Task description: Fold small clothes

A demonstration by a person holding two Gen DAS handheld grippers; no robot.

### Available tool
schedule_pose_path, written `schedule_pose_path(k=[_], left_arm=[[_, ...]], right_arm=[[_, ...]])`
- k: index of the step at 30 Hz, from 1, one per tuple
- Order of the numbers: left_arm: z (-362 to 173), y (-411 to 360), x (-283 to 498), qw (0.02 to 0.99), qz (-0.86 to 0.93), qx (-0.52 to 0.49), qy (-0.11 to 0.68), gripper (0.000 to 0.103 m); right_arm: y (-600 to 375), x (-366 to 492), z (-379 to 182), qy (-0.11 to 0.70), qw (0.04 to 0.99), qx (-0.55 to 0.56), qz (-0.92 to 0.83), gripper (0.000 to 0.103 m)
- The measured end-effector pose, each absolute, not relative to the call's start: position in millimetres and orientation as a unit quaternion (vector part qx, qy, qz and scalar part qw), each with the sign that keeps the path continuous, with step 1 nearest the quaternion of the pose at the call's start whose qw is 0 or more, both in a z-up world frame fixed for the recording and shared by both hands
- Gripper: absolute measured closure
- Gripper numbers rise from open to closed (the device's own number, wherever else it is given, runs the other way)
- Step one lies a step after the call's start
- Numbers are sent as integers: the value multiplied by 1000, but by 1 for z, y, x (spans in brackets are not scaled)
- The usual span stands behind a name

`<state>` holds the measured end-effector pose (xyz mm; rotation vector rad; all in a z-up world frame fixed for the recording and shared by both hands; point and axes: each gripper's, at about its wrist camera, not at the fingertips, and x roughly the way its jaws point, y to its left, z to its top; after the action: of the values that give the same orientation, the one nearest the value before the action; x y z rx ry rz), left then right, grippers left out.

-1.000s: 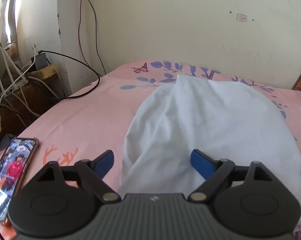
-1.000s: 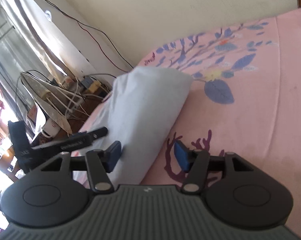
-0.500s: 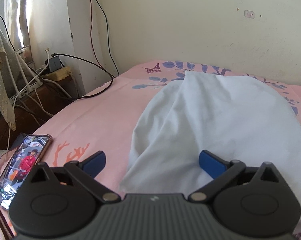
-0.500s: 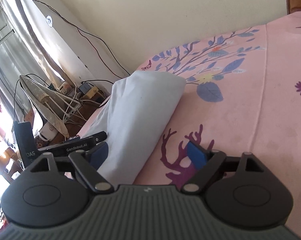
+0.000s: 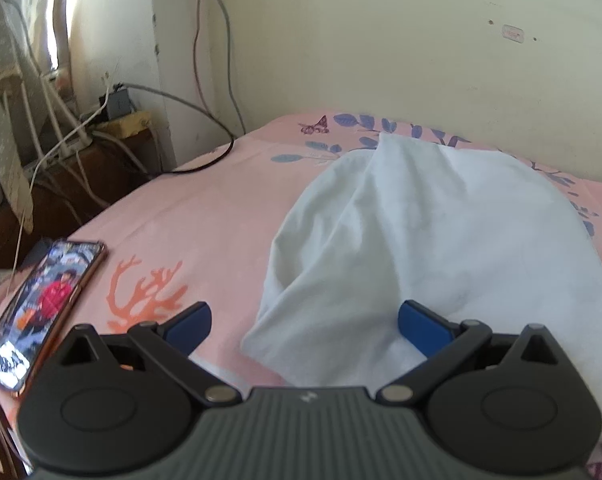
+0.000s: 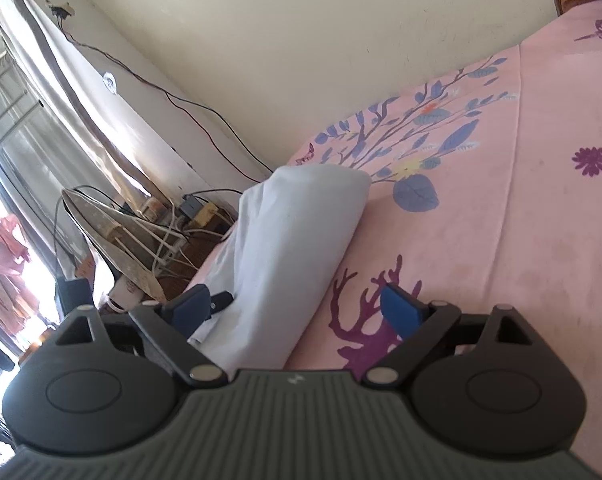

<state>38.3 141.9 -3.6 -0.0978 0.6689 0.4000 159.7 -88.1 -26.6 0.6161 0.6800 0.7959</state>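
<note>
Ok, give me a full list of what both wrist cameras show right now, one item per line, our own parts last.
white garment: one, pale white, folded over, lying on the bed.
bedsheet: one, pink with blue leaf, orange and purple coral prints, covering the bed.
phone: one, screen lit, at the bed's left edge in the left wrist view.
cables: several, black, red and white, down the wall and onto the side stand.
ironing board: one, patterned cover, leaning by the curtain.
curtain: one, pale with a dark border, by the window.
left claw: one, black with blue pads, open, just widened, over the garment's near edge.
right claw: one, same build, open, just widened, astride the garment's edge.
</note>
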Motion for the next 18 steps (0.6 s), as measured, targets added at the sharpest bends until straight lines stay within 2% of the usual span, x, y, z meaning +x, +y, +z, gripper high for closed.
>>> schedule_pose_path(k=[4, 11, 18], left_arm=[[5, 145, 33, 916, 193, -63, 347, 0], [22, 138, 23, 913, 203, -23, 354, 0], [30, 129, 15, 916, 187, -10, 356, 0]], right_arm=[[-90, 160, -27, 318, 817, 298, 377, 9], [-94, 158, -26, 316, 816, 307, 376, 8], [-88, 152, -24, 320, 823, 276, 380, 3]])
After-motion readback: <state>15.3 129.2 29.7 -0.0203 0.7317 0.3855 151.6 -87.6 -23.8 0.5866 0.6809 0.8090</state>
